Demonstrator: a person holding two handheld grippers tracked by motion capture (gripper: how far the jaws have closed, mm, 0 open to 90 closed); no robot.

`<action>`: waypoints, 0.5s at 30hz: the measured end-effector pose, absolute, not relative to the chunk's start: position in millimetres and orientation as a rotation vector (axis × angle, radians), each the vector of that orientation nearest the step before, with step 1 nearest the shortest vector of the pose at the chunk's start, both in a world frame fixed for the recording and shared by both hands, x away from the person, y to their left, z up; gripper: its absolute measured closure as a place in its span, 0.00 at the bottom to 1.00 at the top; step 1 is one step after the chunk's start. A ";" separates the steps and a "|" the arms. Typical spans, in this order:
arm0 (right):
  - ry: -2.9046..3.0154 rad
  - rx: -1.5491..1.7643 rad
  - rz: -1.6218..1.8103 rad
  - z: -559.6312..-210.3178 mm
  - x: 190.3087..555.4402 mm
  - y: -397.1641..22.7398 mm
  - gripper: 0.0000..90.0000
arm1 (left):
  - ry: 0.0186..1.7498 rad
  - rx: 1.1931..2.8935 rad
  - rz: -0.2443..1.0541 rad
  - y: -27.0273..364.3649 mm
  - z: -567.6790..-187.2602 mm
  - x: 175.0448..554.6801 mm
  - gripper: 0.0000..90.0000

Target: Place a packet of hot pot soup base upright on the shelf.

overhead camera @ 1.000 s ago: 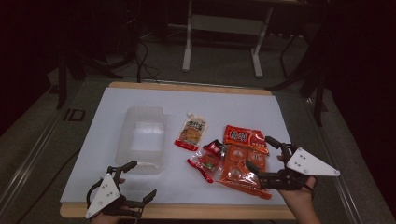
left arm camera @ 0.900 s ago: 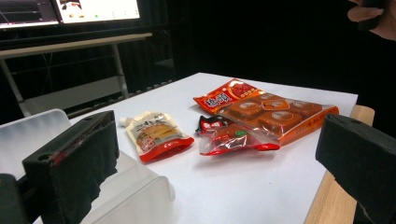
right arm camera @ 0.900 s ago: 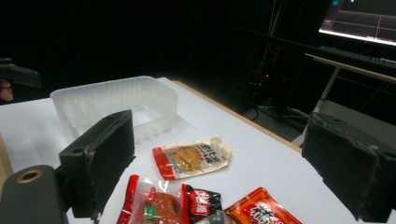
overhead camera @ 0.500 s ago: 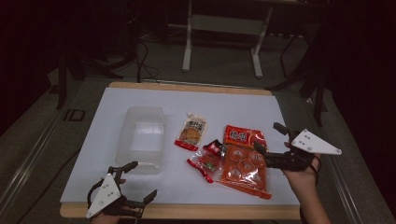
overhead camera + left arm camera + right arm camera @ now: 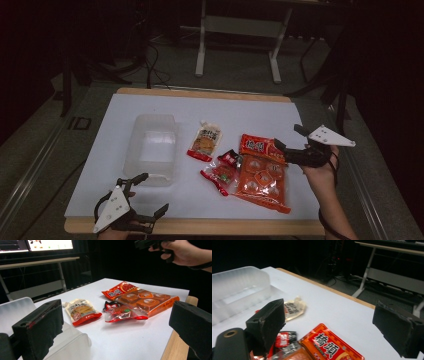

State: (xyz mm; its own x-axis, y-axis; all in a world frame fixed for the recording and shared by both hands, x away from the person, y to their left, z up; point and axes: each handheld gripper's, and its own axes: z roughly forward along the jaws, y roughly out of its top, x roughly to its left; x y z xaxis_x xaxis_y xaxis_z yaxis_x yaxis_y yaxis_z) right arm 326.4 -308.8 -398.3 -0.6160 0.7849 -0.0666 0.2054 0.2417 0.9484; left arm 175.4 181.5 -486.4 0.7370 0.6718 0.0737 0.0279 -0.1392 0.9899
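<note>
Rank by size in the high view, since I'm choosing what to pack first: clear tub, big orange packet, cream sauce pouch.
1. Clear tub
2. Big orange packet
3. Cream sauce pouch

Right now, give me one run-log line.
left gripper: open, idle | right gripper: open, above red snack packet | clear bin: empty

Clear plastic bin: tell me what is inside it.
The clear plastic bin looks empty: its pale floor shows through, with no packet in it. In the left gripper view its near corner is hidden behind a black jaw. The snack packets lie outside, on the white tabletop.
</note>
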 end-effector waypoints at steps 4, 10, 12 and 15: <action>1.977 0.940 1.361 -407.7 339.4 -314.9 0.14 | 0.572 1.638 0.611 181.3 -486.6 175.6 0.00; 1.993 0.961 1.310 -418.6 351.8 -319.9 0.15 | 0.569 1.646 0.606 180.4 -487.7 176.6 0.00; 1.990 0.965 1.305 -420.0 352.9 -320.3 0.15 | 0.570 1.648 0.607 180.2 -487.8 176.4 0.00; 2.009 0.989 1.289 -431.4 360.0 -323.9 0.18 | 0.569 1.647 0.604 180.0 -487.9 176.5 0.00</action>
